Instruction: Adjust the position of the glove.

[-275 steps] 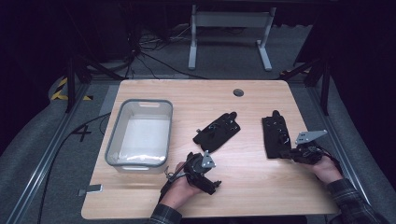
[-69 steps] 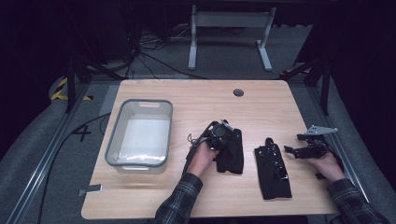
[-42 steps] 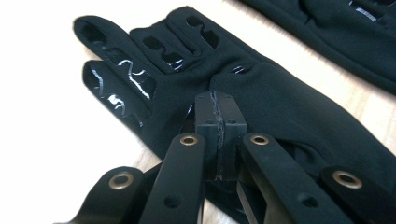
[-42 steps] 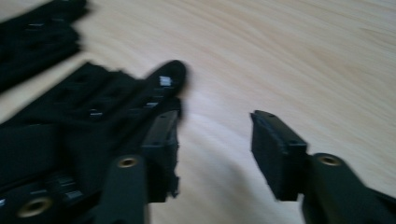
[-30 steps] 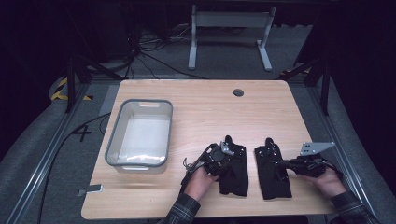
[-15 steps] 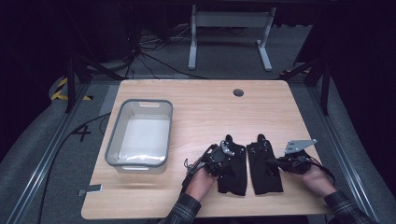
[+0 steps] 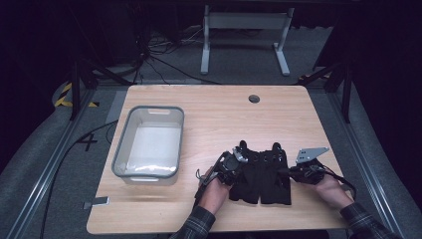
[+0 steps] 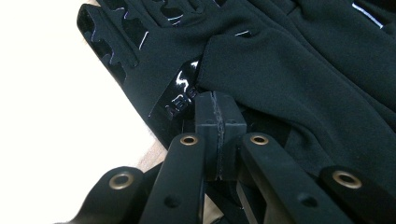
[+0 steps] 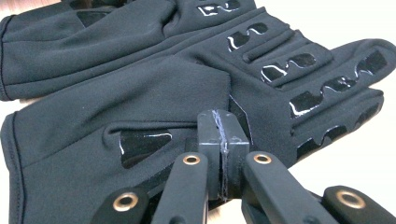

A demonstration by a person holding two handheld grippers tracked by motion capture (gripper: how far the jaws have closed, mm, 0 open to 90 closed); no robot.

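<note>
Two black gloves lie side by side, palms up, near the table's front edge: the left glove (image 7: 250, 175) (image 8: 280, 60) and the right glove (image 7: 276, 175) (image 9: 140, 121). Their palms and fingers carry glossy grip prints. My left gripper (image 7: 239, 164) (image 8: 215, 100) is shut, its tips resting on the left glove's outer edge. My right gripper (image 7: 287, 173) (image 9: 219, 119) is shut too, tips on the right glove's outer edge. On both, the pads meet and no fabric shows between them. The left glove (image 9: 93, 28) lies beyond in the right gripper view.
A clear plastic bin (image 7: 155, 108) stands on the table's left half. A cable hole (image 7: 254, 98) sits near the far edge and a small grey tab (image 7: 95, 203) at the front left corner. A metal stand (image 7: 244, 30) is on the floor beyond.
The right gripper moved left and the right glove slid with it, now lying against the left glove. The left gripper and its glove stayed put.
</note>
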